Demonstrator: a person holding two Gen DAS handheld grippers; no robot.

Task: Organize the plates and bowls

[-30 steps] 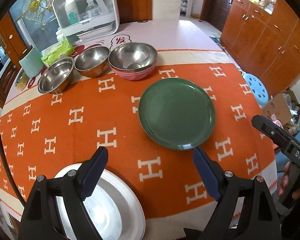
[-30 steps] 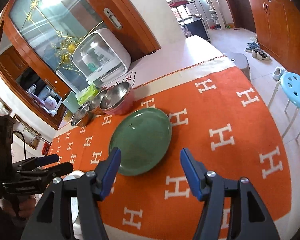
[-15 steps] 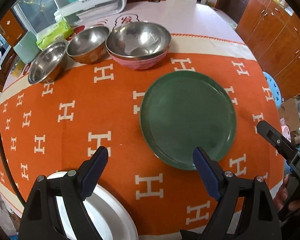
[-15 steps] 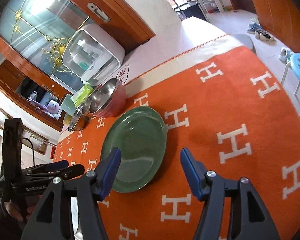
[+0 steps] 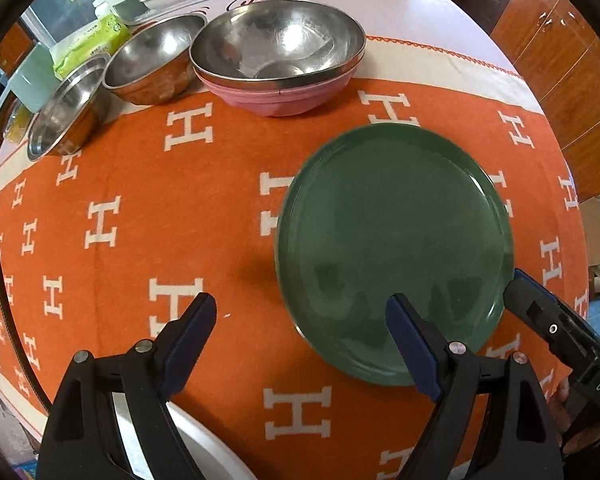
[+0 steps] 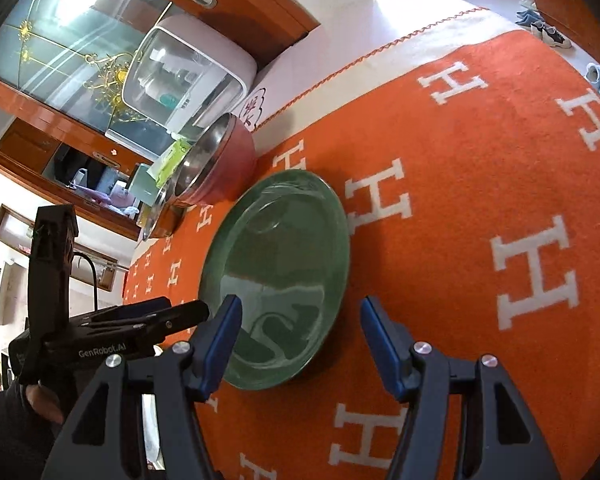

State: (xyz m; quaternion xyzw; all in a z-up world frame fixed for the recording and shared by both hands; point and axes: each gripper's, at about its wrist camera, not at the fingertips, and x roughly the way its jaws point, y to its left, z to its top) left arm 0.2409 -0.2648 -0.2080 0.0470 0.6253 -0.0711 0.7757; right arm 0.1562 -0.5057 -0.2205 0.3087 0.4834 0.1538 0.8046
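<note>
Both grippers hang over the orange cloth (image 5: 228, 216), I think to pick up the green plate (image 5: 392, 248). The left gripper (image 5: 300, 332) is spread wide with nothing in it. The right gripper (image 6: 300, 344) is spread too and empty, with the plate's near edge between its jaws. The plate lies flat at 12 o'clock from it. I count two plates, green and white (image 5: 204, 452), and three bowl piles: small (image 5: 66, 118), middle (image 5: 154, 62), and a big steel bowl (image 5: 278, 42) in a pink bowl (image 5: 276, 100).

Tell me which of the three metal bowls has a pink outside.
The largest bowl, at the right end of the row and nearest the green plate. The middle bowl and the small bowl have coppery brown outsides.
</note>
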